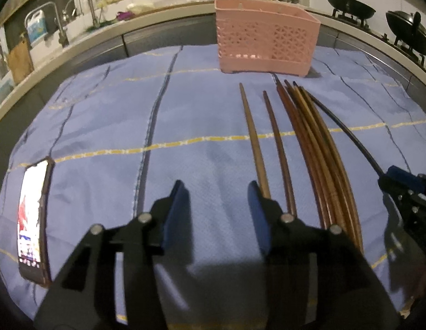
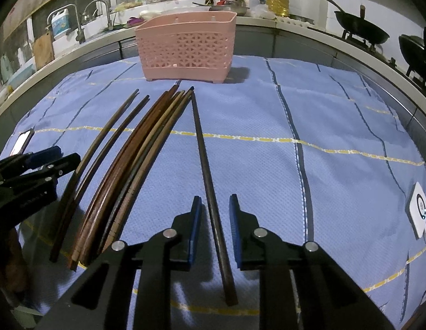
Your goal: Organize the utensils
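Pink lattice utensil basket (image 2: 185, 48) stands upright at the far edge of the desk, on the blue checked cloth (image 2: 336, 126); upper middle in both views. Its inside is not visible, contents cannot be told. Chopsticks lie flat on the cloth nearer than the basket, long axes running from the frame bottom up toward it, thin tips pointing at the basket. Bundle of brown chopsticks (image 2: 136, 165) packed side by side, touching; two separate brown chopsticks (image 2: 103, 148) just left of the bundle in the right wrist view. One dark chopstick (image 2: 210, 192) lies apart to the bundle's right, its thick end at lower centre. Right gripper (image 2: 214, 206): jaws partly apart, straddling the dark chopstick, pads not pressing on it. Left gripper (image 1: 217, 192): jaws apart over bare cloth, nothing between; its right finger just beside the nearest separate chopstick. Lit phone (image 1: 33, 220) at lower left of the left wrist view.
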